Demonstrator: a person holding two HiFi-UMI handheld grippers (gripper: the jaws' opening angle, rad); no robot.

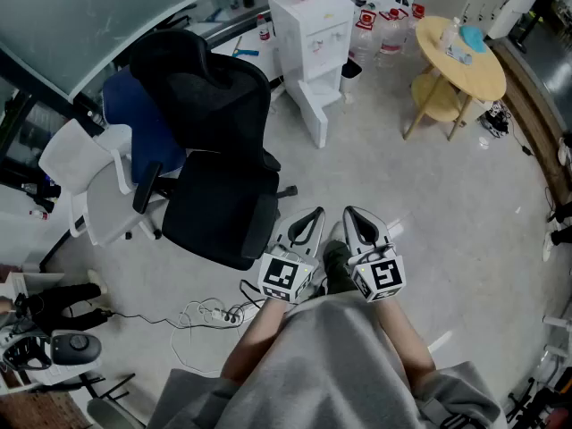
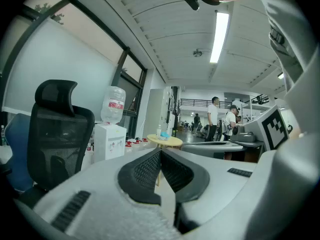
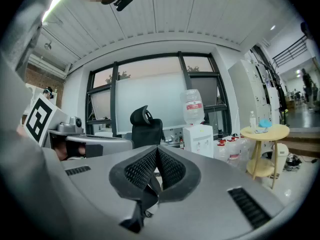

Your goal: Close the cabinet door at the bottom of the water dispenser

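The white water dispenser (image 1: 311,25) stands far ahead by the window, a bottle on top. Its bottom cabinet door (image 1: 313,119) hangs open, swung out toward me. Both grippers are held close to my body, far short of the dispenser. My left gripper (image 1: 315,213) and my right gripper (image 1: 350,213) are side by side, each shut with nothing between the pads. In the left gripper view the dispenser (image 2: 110,141) shows small beyond the shut left gripper (image 2: 160,152). The right gripper view has the dispenser (image 3: 198,139) beyond the shut right gripper (image 3: 157,149).
A black office chair (image 1: 214,150) stands between me and the dispenser on the left, with a blue chair (image 1: 143,123) and a white chair (image 1: 98,186) behind it. A round wooden table (image 1: 460,56) is at the right. Water bottles (image 1: 384,29) and a power strip (image 1: 214,313) lie on the floor.
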